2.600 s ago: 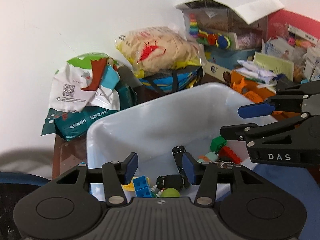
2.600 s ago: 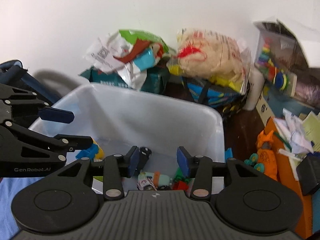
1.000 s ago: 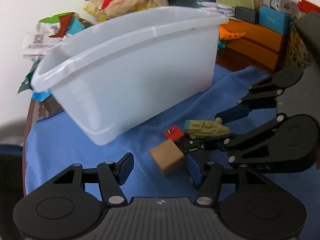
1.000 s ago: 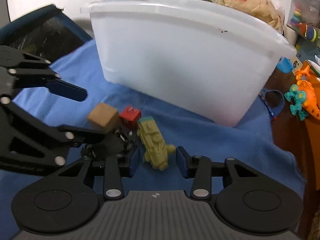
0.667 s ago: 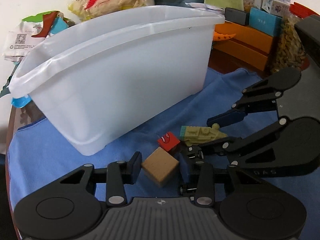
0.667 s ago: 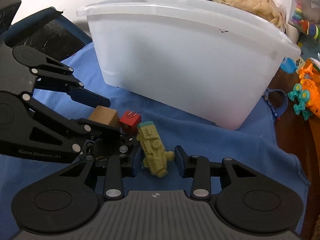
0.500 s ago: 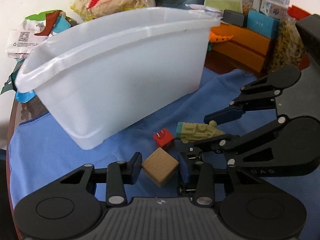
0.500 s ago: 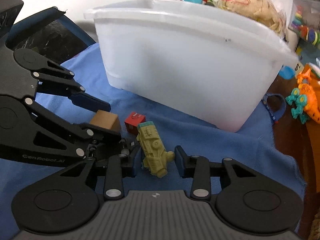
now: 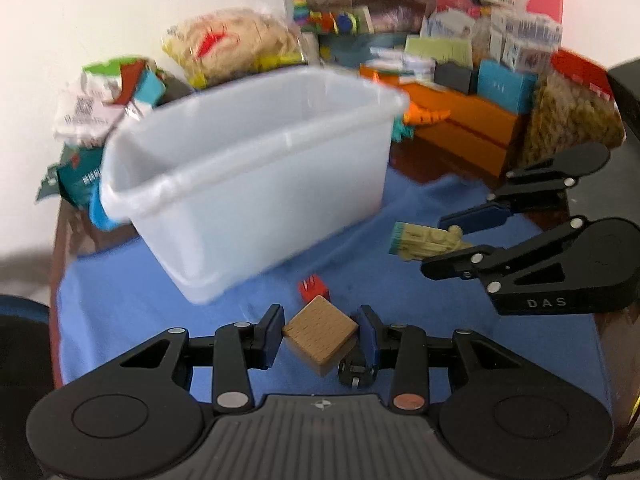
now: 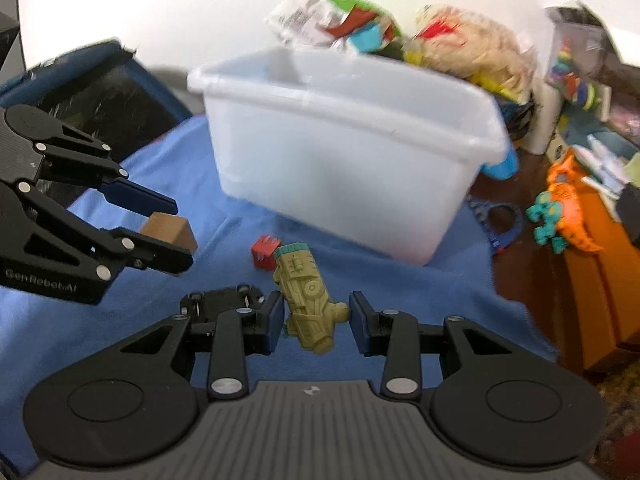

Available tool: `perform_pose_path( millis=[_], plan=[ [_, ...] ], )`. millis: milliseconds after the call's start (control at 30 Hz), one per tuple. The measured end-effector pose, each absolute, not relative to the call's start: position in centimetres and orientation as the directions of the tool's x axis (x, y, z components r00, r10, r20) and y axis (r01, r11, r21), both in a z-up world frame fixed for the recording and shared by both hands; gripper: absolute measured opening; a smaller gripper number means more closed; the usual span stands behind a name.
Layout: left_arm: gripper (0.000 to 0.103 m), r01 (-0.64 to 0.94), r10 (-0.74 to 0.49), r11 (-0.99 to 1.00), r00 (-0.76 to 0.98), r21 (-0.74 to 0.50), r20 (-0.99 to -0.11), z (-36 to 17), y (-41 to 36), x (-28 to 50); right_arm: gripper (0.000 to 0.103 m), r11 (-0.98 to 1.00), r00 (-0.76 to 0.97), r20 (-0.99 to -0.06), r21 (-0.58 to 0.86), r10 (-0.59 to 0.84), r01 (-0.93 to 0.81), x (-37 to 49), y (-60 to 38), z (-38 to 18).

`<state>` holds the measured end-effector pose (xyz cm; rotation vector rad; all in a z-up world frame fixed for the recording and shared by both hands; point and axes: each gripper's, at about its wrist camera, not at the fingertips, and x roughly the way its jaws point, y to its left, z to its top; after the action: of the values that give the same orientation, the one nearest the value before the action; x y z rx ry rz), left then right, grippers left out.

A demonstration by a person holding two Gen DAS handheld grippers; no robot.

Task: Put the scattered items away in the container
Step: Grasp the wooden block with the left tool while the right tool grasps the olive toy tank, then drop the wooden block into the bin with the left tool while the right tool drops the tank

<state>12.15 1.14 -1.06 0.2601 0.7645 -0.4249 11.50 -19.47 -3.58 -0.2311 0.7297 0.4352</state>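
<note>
White plastic bin [image 9: 256,168] sits on the blue cloth [image 9: 120,304], toward the far edge, with its open top up. What lies inside cannot be seen from here.

The left gripper [image 9: 320,338] has its two blue pads pressed on a light brown wooden cube [image 9: 320,334]. The cube is turned cornerwise between the pads and is up off the cloth. In the right wrist view the same cube [image 10: 170,232] pokes out past the black fingers.

The right gripper [image 10: 314,316] squeezes a yellow-green toy truck with a teal end [image 10: 306,300]. The truck points away from the gripper, teal end toward the bin, and it is off the cloth too.

A small red toy block [image 9: 314,286] lies on the cloth in front of the bin's near wall, between the two grippers. A small black toy car [image 10: 222,300] lies on the cloth just beside the right gripper's left finger.

Behind the bin are crinkly snack bags [image 9: 232,46]. An orange box [image 9: 460,128] and an orange and teal toy dinosaur [image 10: 560,212] sit past the cloth's right edge.
</note>
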Motion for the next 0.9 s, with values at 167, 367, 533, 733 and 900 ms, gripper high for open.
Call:
perform_pose_path(
  millis=[167,367,533,733,900],
  plan=[
    [0.044,0.458,-0.274,0.882,0.693,0.113,-0.667,1.9,0.7,12.5,0.039,0.896,0.708,-0.64,-0.068,0.298,-0.439,11.3,-20.2,-1.1],
    [0.044,0.444,-0.26,0.883,0.732,0.151,-0.629,4.5,0.0,13.8,0.039,0.904,0.732,-0.618,-0.079,0.286,-0.42,12.1,-20.4,1.3],
    [0.044,0.426,-0.257,0.89,0.764,0.164,-0.592,6.5,-0.1,15.5,0.039,0.92,0.735,-0.613,-0.033,0.29,-0.39,14.4,-20.5,3.8],
    [0.044,0.352,-0.201,0.922,0.789,0.159,-0.58,7.8,0.2,19.6,0.039,0.924,0.762,-0.586,-0.055,0.277,-0.378,18.4,-19.6,6.3],
    [0.044,0.295,-0.143,0.943,0.778,0.154,-0.612,6.7,0.5,23.5,0.039,0.928,0.752,-0.601,-0.047,0.269,-0.369,22.6,-18.6,5.9]
  ],
)
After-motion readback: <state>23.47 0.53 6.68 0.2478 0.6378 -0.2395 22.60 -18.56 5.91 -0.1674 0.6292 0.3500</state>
